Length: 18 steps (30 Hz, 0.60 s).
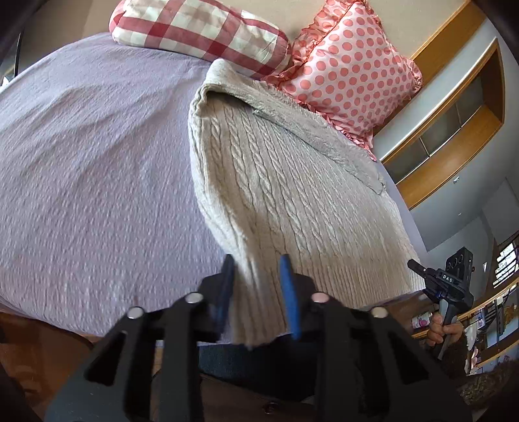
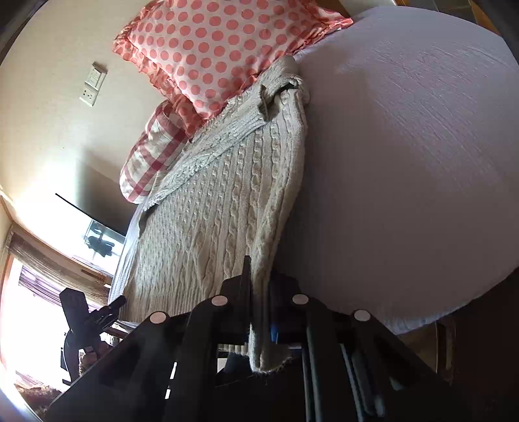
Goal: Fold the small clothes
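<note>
— So where's the jumper? 
— That cream cable-knit sweater (image 1: 285, 181) lies lengthwise on the lilac textured bedspread (image 1: 97, 162), its collar end touching the pink polka-dot ruffled pillow (image 1: 350, 68). A red-and-white checked pillow (image 1: 201, 29) sits beside that one.
— And the grippers?
— Both are at the ribbed hem. The left gripper (image 1: 258, 292) has blue-padded fingers (image 1: 288, 292) on either side of one hem corner, jaws not fully together, with knit bunched between them. The right gripper (image 2: 259, 292) is clamped on the other corner; the fabric hangs out below its jaws.
— Any writing?
— "DAS" in white letters on the right gripper's black body (image 1: 449, 277), seen from the left camera. A white wall socket plate (image 2: 92, 84) is behind the pillows; nothing legible on it.
</note>
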{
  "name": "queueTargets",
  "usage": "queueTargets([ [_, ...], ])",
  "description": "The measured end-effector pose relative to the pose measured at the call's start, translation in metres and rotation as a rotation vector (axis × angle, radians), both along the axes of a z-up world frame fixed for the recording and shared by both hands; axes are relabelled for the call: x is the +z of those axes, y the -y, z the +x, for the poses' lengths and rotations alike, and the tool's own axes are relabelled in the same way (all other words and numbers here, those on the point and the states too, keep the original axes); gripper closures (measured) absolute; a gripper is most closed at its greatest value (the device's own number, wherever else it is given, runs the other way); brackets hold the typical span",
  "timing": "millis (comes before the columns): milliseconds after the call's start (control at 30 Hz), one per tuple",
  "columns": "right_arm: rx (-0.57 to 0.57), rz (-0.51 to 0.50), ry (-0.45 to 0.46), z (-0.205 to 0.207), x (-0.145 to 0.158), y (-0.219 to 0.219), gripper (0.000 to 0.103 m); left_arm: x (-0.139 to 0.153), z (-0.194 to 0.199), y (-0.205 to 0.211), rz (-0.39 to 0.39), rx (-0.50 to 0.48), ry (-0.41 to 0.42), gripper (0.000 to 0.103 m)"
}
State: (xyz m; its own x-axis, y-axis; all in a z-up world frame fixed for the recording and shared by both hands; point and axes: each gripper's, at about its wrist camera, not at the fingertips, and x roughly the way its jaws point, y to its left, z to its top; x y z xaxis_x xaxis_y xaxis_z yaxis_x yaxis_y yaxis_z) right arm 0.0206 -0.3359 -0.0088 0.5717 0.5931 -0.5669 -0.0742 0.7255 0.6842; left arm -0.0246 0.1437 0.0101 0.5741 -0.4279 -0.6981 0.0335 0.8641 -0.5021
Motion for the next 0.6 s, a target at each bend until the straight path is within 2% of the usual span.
queueTargets([
  [200, -0.025, 0.157, 0.154, 0.003, 0.027, 0.010, 0.095, 0.007, 0.005, -0.005, -0.042, -0.001, 0.015, 0.093],
  [333, -0.064, 0.280, 0.260, 0.031, 0.056, 0.021, 0.095, 0.040, 0.030, -0.020, -0.099, 0.009, 0.072, 0.093],
  [467, -0.113, 0.338, 0.311, 0.088, 0.080, 0.023, 0.095, 0.085, 0.092, -0.034, -0.097, 0.062, 0.145, 0.093],
  [600, -0.180, 0.322, 0.300, 0.167, 0.087, 0.018, 0.095, 0.102, 0.185, -0.043, -0.069, 0.165, 0.122, 0.093],
])
